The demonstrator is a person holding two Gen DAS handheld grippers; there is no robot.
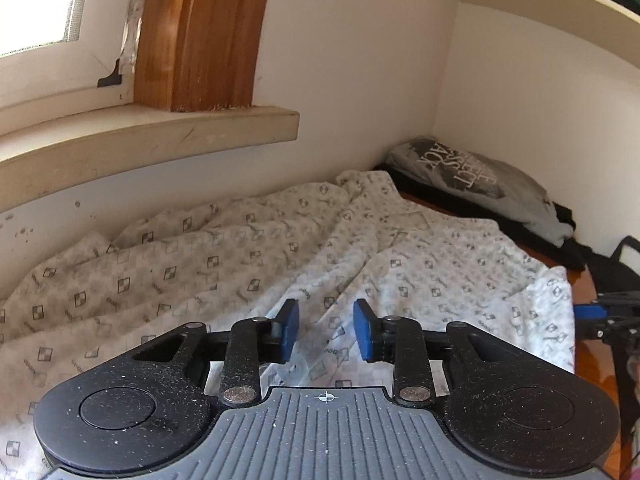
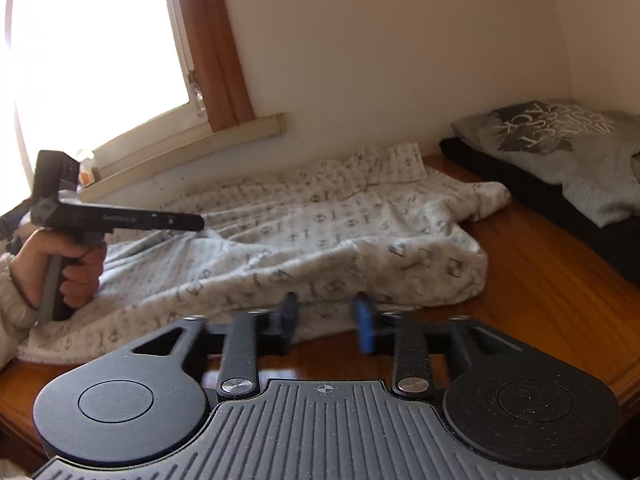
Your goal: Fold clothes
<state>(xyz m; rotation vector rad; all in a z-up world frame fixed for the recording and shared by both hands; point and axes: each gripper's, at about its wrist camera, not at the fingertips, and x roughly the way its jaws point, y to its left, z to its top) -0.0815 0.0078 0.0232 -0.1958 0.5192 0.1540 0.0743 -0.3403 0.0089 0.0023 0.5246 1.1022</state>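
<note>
Garment: a white patterned garment (image 1: 280,264) lies rumpled across the wooden bench (image 2: 540,300), filling the left wrist view from 9 o'clock to 3 o'clock and reaching the wall under the window sill (image 1: 160,136).
Left gripper (image 1: 326,328): its blue-padded fingers (image 1: 291,326) stand apart with a narrow gap, low over the cloth; cloth shows through the gap but the pads do not press on it.
Right gripper (image 2: 326,320): the fingers (image 2: 365,326) are blurred, parted narrowly, at the garment's near hem at 6 o'clock; nothing is clamped.
Left hand (image 2: 68,268): in the right wrist view it grips the handle at 9 o'clock, resting over the garment.
Folded pile: a grey printed shirt (image 2: 560,148) lies on dark clothing (image 2: 520,184) at 2 o'clock, well apart from the patterned garment.
Shelf (image 1: 560,4): at 1 o'clock, above the pile.
</note>
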